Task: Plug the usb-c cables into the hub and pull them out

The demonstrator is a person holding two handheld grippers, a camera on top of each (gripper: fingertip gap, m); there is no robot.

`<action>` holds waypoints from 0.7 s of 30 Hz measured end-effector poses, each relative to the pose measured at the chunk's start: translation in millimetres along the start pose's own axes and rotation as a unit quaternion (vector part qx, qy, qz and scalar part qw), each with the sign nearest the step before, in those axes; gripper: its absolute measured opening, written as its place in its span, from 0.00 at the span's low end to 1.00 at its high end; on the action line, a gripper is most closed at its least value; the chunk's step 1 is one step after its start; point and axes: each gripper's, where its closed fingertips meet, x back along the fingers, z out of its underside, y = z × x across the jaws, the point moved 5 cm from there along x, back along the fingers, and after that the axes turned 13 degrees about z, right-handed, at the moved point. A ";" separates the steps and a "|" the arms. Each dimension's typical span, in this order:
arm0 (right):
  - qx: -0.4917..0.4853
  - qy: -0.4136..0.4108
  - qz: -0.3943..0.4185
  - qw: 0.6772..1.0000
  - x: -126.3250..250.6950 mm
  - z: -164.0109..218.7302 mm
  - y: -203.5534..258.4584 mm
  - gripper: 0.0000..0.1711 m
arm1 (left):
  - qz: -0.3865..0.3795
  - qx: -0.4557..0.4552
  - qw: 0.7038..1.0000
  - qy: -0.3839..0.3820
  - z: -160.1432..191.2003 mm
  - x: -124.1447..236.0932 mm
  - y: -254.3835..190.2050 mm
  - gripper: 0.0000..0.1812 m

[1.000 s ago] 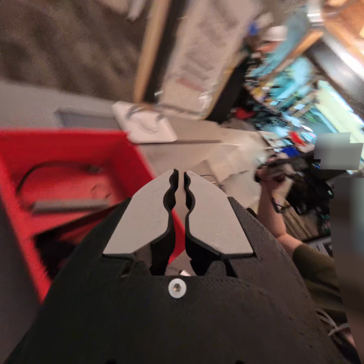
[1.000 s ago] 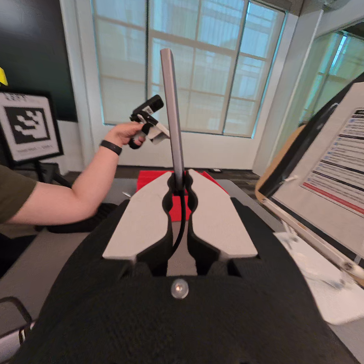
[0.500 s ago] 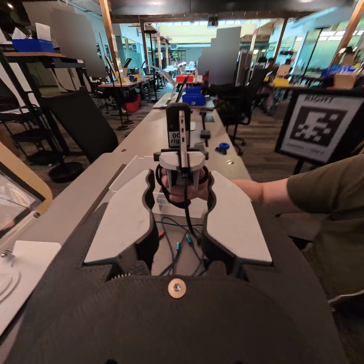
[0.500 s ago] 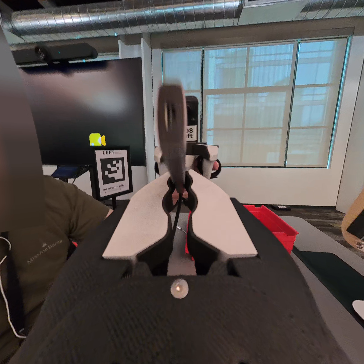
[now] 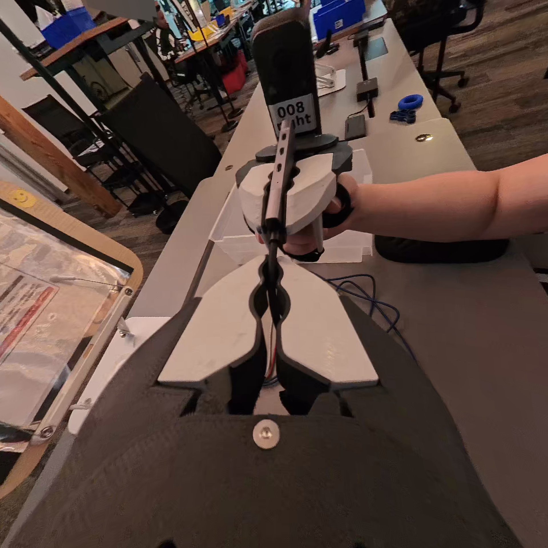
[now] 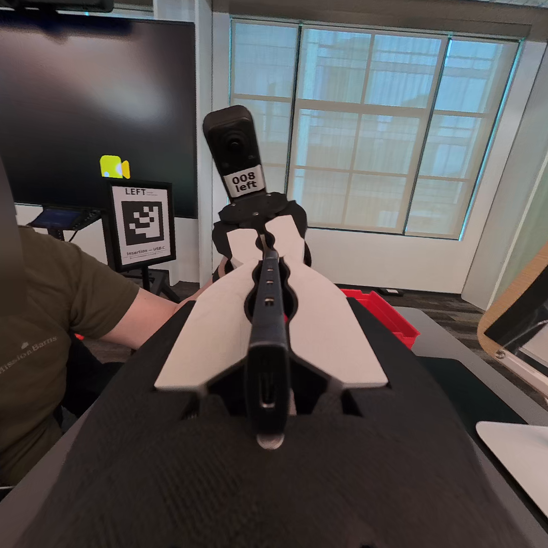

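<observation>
Your grippers face each other above the table (image 5: 444, 311).
Your right gripper (image 6: 268, 264) pinches the hub (image 6: 268, 326); your left gripper (image 5: 270, 268) pinches its black cable (image 5: 271, 258). Loose blue cables (image 5: 373, 299) lie partly hidden beneath.

White fingers (image 5: 323, 332), black bodies, olive sleeve (image 6: 74, 296)

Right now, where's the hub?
The hub is clamped between the right tongs, held in the air above the table. In the left wrist view, its black cord runs between the closed left tongs.
</observation>
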 end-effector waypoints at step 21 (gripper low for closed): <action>0.097 0.077 0.048 0.991 21.5 1.1 -15.6 0.06 | -0.062 -0.022 0.998 -0.008 -2.9 54.6 7.5 0.00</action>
